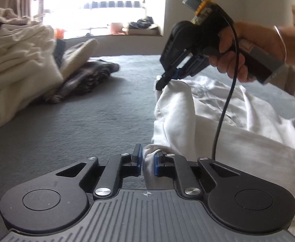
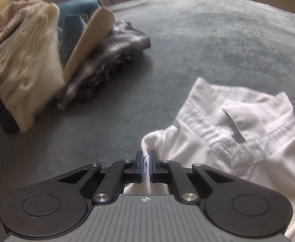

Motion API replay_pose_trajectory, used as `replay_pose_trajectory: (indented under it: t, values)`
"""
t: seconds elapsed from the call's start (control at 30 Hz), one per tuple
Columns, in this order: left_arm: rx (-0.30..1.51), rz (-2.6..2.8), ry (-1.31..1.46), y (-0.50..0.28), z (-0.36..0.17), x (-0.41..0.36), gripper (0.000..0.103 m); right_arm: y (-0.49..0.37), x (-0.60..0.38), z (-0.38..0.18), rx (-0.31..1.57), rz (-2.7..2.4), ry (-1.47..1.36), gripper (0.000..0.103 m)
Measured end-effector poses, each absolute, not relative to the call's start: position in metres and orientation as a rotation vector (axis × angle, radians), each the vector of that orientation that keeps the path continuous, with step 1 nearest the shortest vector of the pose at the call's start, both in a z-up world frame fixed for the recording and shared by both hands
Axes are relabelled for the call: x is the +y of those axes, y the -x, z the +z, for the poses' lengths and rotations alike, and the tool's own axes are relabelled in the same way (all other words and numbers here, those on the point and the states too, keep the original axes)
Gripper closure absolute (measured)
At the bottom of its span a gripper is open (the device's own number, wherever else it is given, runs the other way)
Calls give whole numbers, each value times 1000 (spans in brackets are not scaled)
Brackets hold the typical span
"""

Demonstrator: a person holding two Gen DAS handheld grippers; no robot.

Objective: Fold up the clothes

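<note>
A grey blanket [image 1: 111, 109] covers the bed, with a bright window [image 1: 105, 4] behind it that only the left wrist view shows. On that blanket the left gripper [image 1: 147, 162] has its 2 jaws pinched on a fold of the white shirt [image 1: 208, 125], cloth bunched between the blue pads [image 1: 157, 164]. The same view catches the right gripper [image 1: 160, 84] from outside, held in a hand [image 1: 254, 46], its tip clamped on a raised shirt edge. The right wrist view shows that grip close up: the jaws are almost together with a thin white fold squeezed between them, and beyond lies the collar [image 2: 238, 117] with its loop, unseen from the left. Farther out, at left, sits a pile of clothes [image 2: 46, 60]: cream, blue and striped pieces.
</note>
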State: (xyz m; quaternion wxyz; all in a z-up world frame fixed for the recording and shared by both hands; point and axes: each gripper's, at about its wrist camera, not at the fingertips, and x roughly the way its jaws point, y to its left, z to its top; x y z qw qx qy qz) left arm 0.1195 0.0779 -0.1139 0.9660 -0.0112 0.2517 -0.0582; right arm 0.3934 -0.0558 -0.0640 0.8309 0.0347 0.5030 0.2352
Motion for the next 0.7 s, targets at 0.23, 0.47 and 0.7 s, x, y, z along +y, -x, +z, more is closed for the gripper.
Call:
replay_pose_trajectory:
  t: [0.23,0.47,0.7]
  values:
    - [478,-65,95,-99,-109,89,94,-404,-49,-72,979,496,-207,98]
    - [540,-54,237,-91,-101,111,91,-409,-37,-98,1027,491,-248,96]
    - [493,-17,307,-93,-88,126,86,-402,-60,-62,915,515,-301,76]
